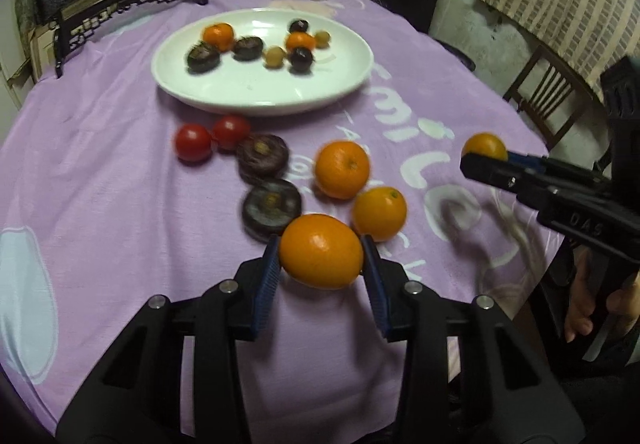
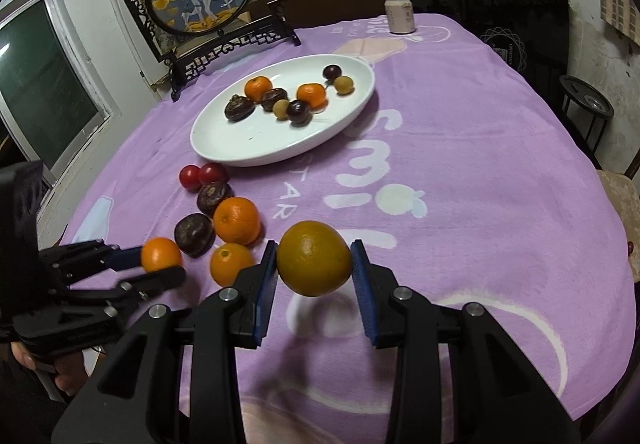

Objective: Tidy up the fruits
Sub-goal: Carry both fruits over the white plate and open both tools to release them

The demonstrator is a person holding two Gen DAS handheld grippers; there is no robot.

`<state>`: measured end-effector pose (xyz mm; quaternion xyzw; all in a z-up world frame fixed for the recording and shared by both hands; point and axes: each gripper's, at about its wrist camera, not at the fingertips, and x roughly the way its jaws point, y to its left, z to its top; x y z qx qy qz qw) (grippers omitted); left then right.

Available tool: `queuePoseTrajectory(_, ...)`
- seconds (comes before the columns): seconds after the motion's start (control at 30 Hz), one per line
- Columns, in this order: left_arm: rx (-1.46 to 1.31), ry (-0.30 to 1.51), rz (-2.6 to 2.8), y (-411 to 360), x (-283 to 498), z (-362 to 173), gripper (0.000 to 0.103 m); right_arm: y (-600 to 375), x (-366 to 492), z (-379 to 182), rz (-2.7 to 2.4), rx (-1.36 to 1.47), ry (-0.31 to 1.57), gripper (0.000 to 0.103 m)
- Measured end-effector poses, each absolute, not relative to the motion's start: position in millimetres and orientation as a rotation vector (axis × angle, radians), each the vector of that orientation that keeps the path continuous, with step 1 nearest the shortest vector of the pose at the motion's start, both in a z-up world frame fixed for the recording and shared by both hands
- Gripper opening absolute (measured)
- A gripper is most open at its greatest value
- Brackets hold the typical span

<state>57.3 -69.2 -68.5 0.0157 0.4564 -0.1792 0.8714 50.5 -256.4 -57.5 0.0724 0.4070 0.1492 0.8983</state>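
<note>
We hold one orange [image 1: 321,251] in the left gripper [image 1: 322,268] and a second orange [image 2: 314,258] in the right gripper [image 2: 316,272]; both are clenched on fruit and lifted off the cloth [image 2: 480,184]. The plate [image 2: 224,148] lies ahead, already holding small fruit. Risk: each orange is pinched only at its sides, so a jolt may roll it out. Lowering near the rim could bump the tomatoes [image 2: 203,175] beside it

Scene's being lit dimly from overhead; soft shadows are being cast on the worktop [image 2: 460,172], left view's being motion-blurred, edges are being fisheye-bent and vignetted.
</note>
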Motion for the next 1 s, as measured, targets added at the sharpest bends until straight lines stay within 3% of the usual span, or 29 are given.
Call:
queuePoseTrajectory(0.3, -0.009, 0.893, -0.278, -22.1, 94.6, -34.4, 0.040, -225.8, 77.4, -48.9, 0.341, 0.114, 0.857, 0.037)
queuePoseTrajectory(0.57, -0.012, 0.854, -0.224, -34.6, 200.3, -1.4, 0.041, -194.2, 161.2, -18.1, 0.310, 0.034, 0.820, 0.037)
queuePoseTrajectory(0.7, -0.045, 0.899, -0.235, -49.1, 256.7, -16.9, 0.041, -192.7, 218.4, -27.2, 0.216, -0.002, 0.812, 0.037)
queuePoseTrajectory(1.0, -0.079, 0.948, -0.232, -45.5, 280.6, -50.3, 0.041, -200.1, 244.7, -55.0, 0.209, 0.021, 0.875, 0.037)
